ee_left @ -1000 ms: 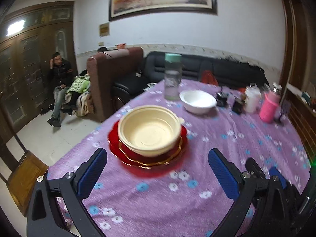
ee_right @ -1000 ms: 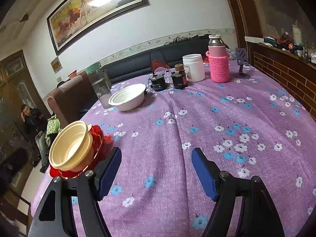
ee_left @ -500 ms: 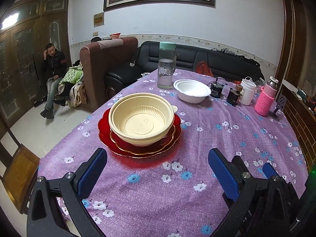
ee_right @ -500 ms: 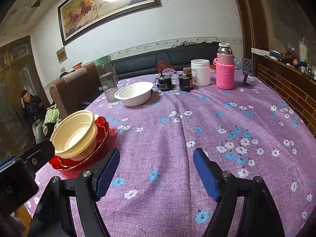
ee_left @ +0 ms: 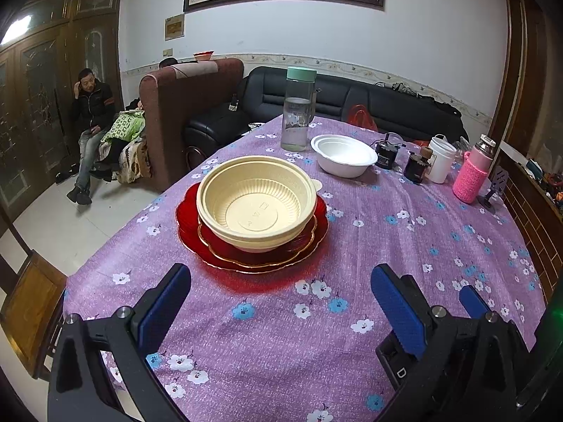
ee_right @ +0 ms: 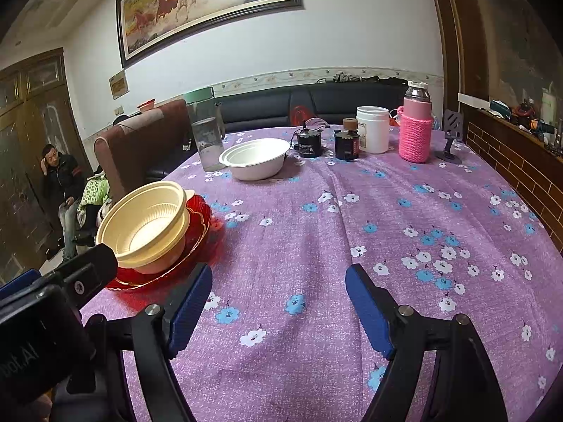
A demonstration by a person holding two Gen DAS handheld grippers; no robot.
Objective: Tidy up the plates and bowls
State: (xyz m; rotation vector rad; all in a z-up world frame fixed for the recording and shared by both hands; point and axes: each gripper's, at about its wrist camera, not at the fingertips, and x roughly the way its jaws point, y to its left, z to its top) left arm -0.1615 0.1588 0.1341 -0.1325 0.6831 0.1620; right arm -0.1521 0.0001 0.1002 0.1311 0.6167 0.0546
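Note:
A cream plastic bowl [ee_left: 256,201] sits on a stack of red plates [ee_left: 252,251] on the purple flowered tablecloth [ee_left: 352,246]. A white bowl [ee_left: 343,155] stands farther back. My left gripper [ee_left: 279,293] is open and empty, hovering just in front of the red plates. In the right wrist view the cream bowl [ee_right: 144,223] and red plates [ee_right: 198,227] are at the left, the white bowl [ee_right: 255,158] at the back. My right gripper [ee_right: 278,299] is open and empty over bare cloth, to the right of the stack.
At the back stand a clear bottle with a green lid [ee_left: 298,114], two small dark jars [ee_right: 309,142], a white tub [ee_right: 372,129], a pink knit-covered flask [ee_right: 415,130] and a phone stand [ee_right: 450,140]. A man [ee_left: 89,119] sits by the armchair [ee_left: 186,112]. A wooden chair [ee_left: 31,306] is at the table's left edge.
Both grippers have pulled back and risen a little from the stack; the bowls and plates stayed put. The left gripper now shows at the left edge of the right wrist view.

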